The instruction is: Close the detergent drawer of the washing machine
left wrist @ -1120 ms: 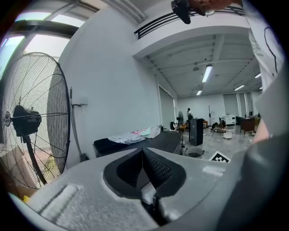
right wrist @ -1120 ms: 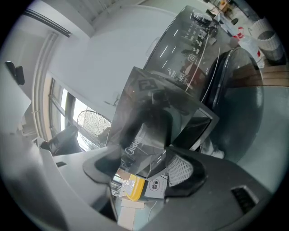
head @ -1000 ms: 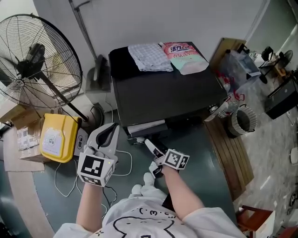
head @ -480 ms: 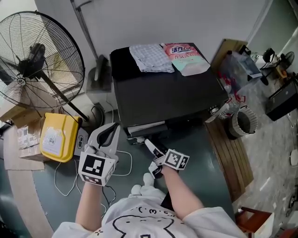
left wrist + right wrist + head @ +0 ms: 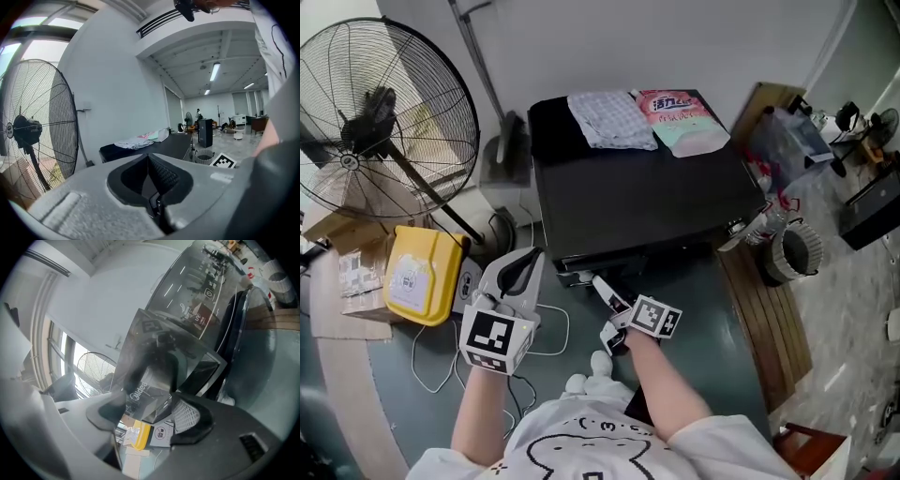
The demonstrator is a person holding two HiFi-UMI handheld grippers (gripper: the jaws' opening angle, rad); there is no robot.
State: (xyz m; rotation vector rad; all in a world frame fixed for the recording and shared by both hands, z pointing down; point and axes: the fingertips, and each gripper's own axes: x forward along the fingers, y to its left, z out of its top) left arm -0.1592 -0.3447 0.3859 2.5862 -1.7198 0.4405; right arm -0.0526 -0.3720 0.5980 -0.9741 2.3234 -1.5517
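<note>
The black-and-grey right gripper is holding its jaws apart, clamping nothing. The glossy dark front of the detergent drawer is filling the gap between them, so they are pushing rather than gripping. A second ago a long pale strip of this drawer was jutting out toward six o'clock from the black front-loading washing machine. Now only a short sliver is showing under the top edge, so the drawer is sliding home. It looks nearly shut, probably needing one last short push toward twelve o'clock. At nine o'clock of the right gripper, the grey left gripper is hanging idle with its jaws together on nothing, well apart from the machine.
</note>
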